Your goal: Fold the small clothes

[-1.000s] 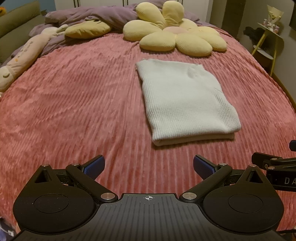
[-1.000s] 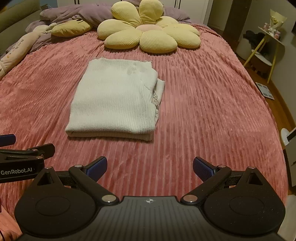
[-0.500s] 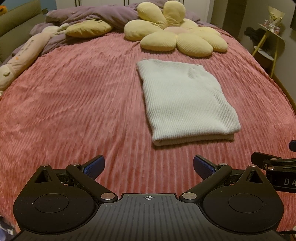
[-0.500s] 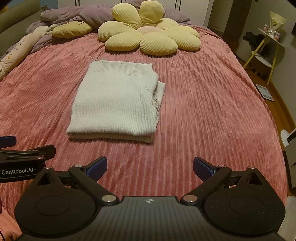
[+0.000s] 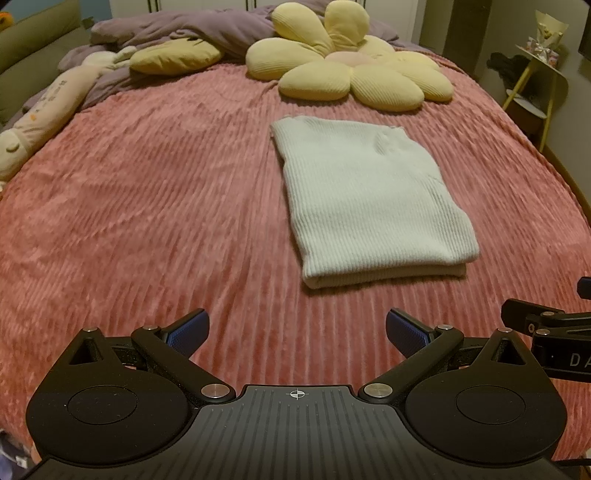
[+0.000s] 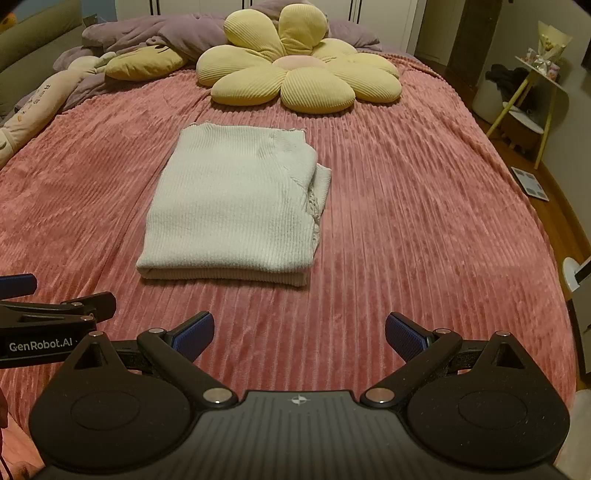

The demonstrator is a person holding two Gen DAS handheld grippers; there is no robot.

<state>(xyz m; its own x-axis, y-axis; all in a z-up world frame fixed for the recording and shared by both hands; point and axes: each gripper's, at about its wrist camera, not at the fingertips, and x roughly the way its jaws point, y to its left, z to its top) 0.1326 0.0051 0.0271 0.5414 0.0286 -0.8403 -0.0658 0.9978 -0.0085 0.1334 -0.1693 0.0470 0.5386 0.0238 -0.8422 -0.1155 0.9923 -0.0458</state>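
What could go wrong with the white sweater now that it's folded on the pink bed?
The folded white sweater has a loose layer poking out on its right edge; a nudge there might undo the fold. Both the left gripper and the right gripper are open and hover near its front edge, so a careless grab could pinch only the top layer. The soft ribbed pink blanket might also drag along with it.

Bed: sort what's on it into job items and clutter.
Job:
sweater, folded
left gripper, open
right gripper, open

Lying about:
flower cushion
yellow pillow
purple duvet
plush toy
pink blanket
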